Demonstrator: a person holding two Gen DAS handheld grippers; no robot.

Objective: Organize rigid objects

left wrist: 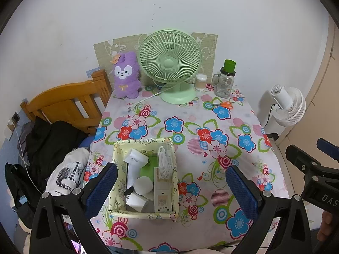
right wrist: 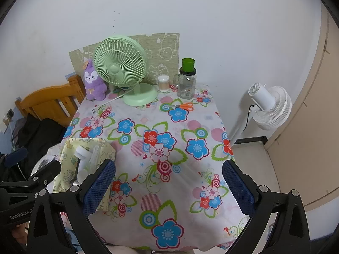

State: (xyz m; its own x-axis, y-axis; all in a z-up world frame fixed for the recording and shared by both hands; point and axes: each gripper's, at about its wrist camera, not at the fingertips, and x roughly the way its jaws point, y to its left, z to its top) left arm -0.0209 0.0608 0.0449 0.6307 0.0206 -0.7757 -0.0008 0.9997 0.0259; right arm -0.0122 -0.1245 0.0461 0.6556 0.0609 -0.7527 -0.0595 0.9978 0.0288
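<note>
Both the left gripper (left wrist: 171,188) and right gripper (right wrist: 168,187) hover with jaws wide apart and empty; the yellow basket (left wrist: 118,154) at the table's (left wrist: 243,122) near left corner gathers chargers and other rigid items, seemingly keeping the middle free.

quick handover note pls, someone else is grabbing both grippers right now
Left gripper: jaws open, empty, above the yellow basket.
Right gripper: jaws open, empty, over bare tablecloth.
Done: the basket at the table's near-left edge already holds a white 45W charger, a round white piece and other small items.
Left: orange scissors still lie out at the far side, near the glass jar; probably those next.
</note>
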